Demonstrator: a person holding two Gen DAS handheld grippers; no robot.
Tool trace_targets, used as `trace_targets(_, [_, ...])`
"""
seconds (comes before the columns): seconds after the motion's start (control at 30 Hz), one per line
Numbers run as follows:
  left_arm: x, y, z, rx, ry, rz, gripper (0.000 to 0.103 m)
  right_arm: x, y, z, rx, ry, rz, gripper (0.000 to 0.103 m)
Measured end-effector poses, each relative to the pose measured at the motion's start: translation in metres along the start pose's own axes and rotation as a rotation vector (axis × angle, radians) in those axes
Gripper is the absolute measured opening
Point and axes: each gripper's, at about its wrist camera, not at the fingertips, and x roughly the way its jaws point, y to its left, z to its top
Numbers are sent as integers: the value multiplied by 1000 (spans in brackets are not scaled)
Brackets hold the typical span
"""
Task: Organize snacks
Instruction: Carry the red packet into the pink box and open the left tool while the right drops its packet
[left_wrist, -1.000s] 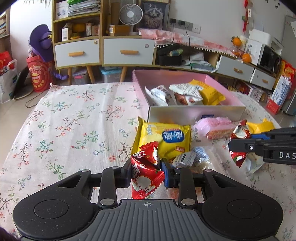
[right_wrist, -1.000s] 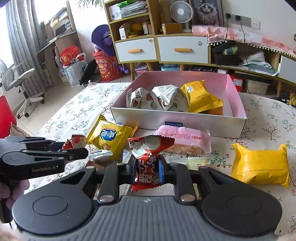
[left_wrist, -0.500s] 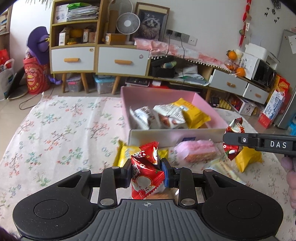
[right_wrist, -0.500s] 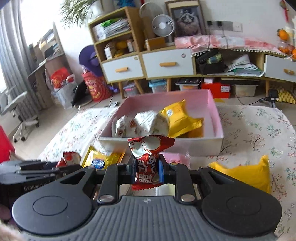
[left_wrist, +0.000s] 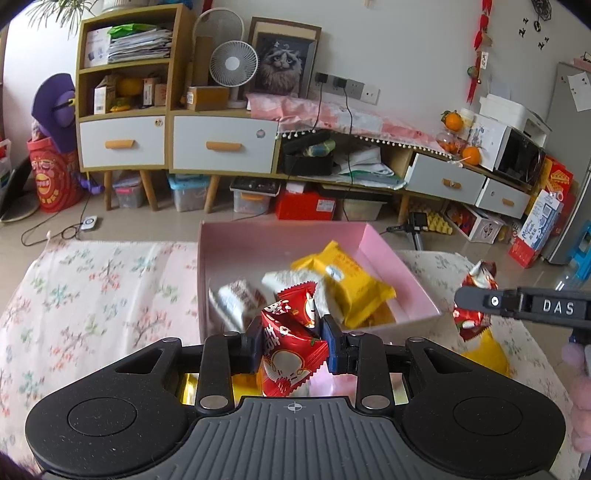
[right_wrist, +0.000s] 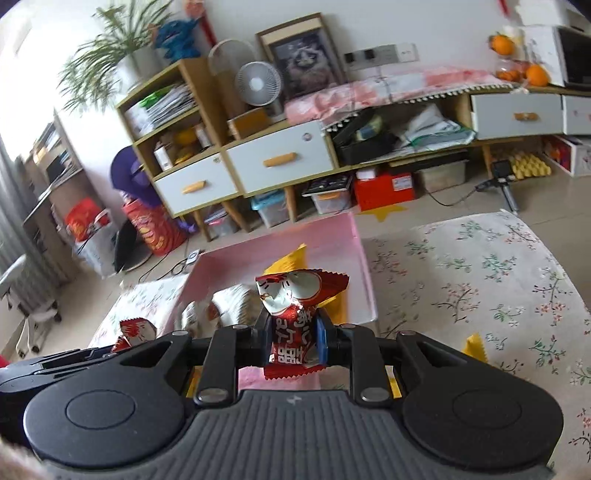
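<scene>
My left gripper (left_wrist: 291, 345) is shut on a red snack packet (left_wrist: 291, 347), held above the near edge of the pink box (left_wrist: 280, 240). My right gripper (right_wrist: 293, 338) is shut on another red snack packet (right_wrist: 295, 314) and hangs over the same pink box (right_wrist: 332, 236). In the left wrist view the right gripper (left_wrist: 461, 297) reaches in from the right edge with its red packet (left_wrist: 474, 299). Inside the box lie a yellow packet (left_wrist: 347, 280) and white packets (left_wrist: 240, 295). The left gripper's red packet (right_wrist: 135, 328) shows at the lower left of the right wrist view.
A floral cloth (left_wrist: 92, 288) covers the table. A yellow packet (left_wrist: 487, 354) lies on the cloth to the right of the box. Behind the table stand a cabinet with drawers (left_wrist: 221, 144), storage bins on the floor and a fan (left_wrist: 232, 66).
Both grippers have lifted with their red packets and moved forward toward the pink box. The loose snacks in front of the box have dropped out of sight under them. The right gripper has rolled.
</scene>
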Motion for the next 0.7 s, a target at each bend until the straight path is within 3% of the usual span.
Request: trace_targets(0.7, [104,23,48,-2,0,87,29,85,-11,40,-50,50,-40,21])
